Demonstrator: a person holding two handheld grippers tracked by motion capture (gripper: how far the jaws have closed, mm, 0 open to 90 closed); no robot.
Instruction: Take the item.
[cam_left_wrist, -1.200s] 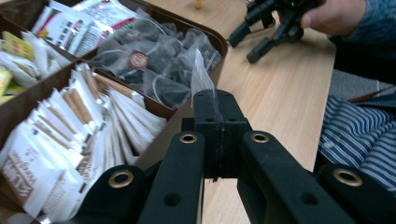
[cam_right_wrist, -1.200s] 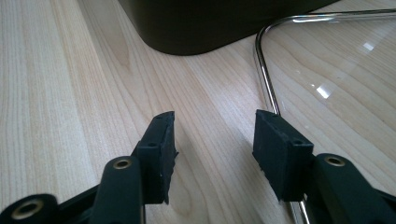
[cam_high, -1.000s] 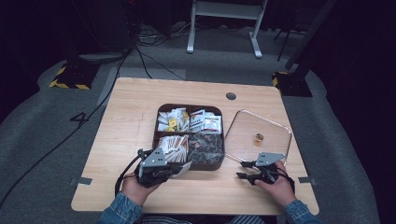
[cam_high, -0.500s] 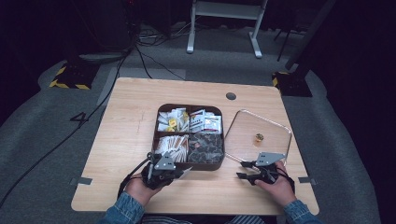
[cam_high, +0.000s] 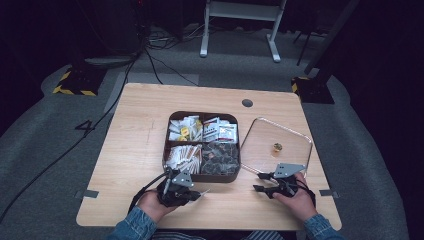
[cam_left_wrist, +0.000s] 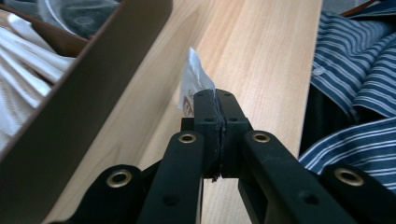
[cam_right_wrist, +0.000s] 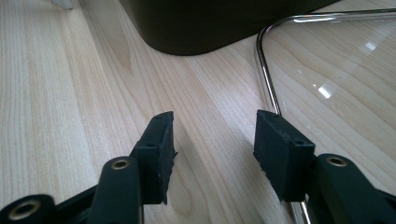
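L gripper (cam_left_wrist: 215, 100) fingers clamped on sachet (cam_left_wrist: 194, 84), lifted clear of box (cam_high: 202, 145); R gripper (cam_right_wrist: 212, 135) fingers part-open, empty, beside lid (cam_right_wrist: 336, 70)

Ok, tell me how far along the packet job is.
Done: the clear lid lies off the box, beside it on the table. In hand: the left gripper is shut on one white packet, outside the box's near wall. The right gripper waits open, holding nothing. Left: setting the packet down; many packets remain inside.

hand-held gripper (cam_left_wrist: 215, 100) pinching white sachet (cam_left_wrist: 194, 84), beside tray (cam_left_wrist: 93, 93)
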